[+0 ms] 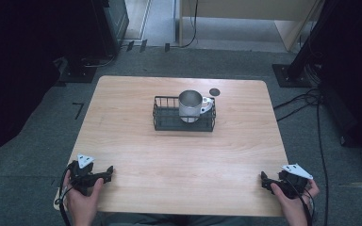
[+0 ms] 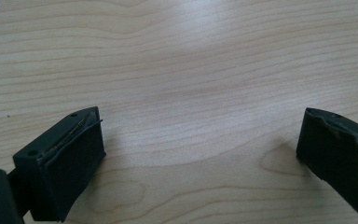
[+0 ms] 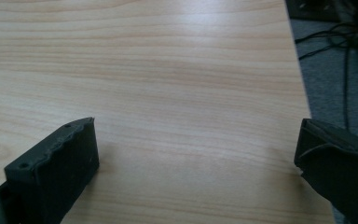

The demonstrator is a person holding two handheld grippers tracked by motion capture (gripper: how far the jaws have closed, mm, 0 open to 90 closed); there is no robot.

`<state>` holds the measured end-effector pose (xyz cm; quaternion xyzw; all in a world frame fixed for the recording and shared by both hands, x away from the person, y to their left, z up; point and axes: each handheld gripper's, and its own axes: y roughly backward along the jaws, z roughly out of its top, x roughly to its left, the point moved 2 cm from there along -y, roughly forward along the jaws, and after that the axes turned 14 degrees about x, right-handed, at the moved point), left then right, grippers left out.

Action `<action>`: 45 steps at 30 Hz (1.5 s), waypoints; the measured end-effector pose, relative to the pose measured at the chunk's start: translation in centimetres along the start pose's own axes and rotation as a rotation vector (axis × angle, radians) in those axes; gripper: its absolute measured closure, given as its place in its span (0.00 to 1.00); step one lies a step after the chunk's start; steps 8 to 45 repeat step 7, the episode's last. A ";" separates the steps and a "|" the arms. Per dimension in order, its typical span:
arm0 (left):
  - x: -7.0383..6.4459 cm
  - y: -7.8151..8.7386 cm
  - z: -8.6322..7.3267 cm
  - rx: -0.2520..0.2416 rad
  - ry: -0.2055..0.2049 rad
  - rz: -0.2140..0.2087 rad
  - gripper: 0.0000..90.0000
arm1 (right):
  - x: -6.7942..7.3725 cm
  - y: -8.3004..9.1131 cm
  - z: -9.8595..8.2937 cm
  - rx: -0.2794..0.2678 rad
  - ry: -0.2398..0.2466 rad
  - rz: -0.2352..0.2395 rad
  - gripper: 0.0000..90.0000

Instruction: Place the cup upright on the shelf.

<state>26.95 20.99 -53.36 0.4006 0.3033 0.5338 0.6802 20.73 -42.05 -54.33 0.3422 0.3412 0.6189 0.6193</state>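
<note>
The metal mug stands in the black wire basket near the surface's far edge, well apart from both tools. Left tool and right tool rest at the near corners, jaws wide, holding nothing.

Desk: pale wood-grain top, smooth, slight sheen under light. Silver metal mug: brushed, dull gloss. Black wire basket: matt coated metal. Left hand-held gripper & right hand-held gripper: matt black plastic, pad edges rough, frayed. Grey floor carpet: coarse.
</note>
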 end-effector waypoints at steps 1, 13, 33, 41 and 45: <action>0.0 0.0 0.0 -0.001 -0.001 0.000 0.01 | -0.1 -0.1 0.0 0.011 -0.007 0.029 0.00; -0.3 -0.2 0.4 0.002 -0.005 -0.002 0.01 | -0.1 -0.1 0.0 0.011 0.018 0.043 0.00; -0.3 -0.2 0.4 0.002 -0.005 -0.002 0.01 | -0.1 -0.1 0.0 0.011 0.018 0.043 0.00; -0.3 -0.2 0.4 0.002 -0.005 -0.002 0.01 | -0.1 -0.1 0.0 0.011 0.018 0.043 0.00; -0.3 -0.2 0.4 0.002 -0.005 -0.002 0.01 | -0.1 -0.1 0.0 0.011 0.018 0.043 0.00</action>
